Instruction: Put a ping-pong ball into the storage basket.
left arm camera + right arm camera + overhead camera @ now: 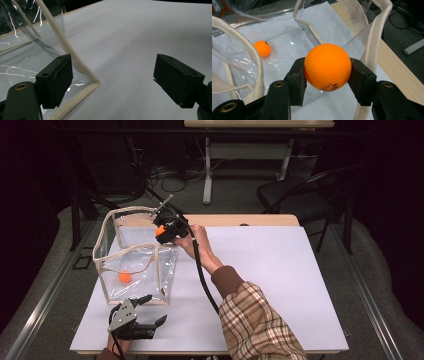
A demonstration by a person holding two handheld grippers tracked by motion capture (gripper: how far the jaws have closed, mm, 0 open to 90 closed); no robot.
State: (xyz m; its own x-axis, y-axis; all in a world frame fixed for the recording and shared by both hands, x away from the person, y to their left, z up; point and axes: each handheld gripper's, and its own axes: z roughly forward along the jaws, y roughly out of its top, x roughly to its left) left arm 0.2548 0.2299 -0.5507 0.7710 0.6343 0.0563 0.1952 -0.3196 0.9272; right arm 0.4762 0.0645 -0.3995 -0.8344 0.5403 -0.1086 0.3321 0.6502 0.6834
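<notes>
My right tongs (pixel 327 75) grip a glossy orange ball (pixel 327 67) with small dark print, above the clear bag (pixel 131 270), where a second ball (pixel 124 277) lies. My left tongs (pixel 120 80) gape empty beside the bag's corner.

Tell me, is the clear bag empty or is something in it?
Not empty. One orange ball lies on the bottom of the clear bag; the right gripper holds a second ball over its open top.

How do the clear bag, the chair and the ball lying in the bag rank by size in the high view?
1. Clear bag, looks largest.
2. Chair, close behind; it stands farther from the camera, so this order is unsure.
3. Ball in the bag, by far the smallest.
</notes>
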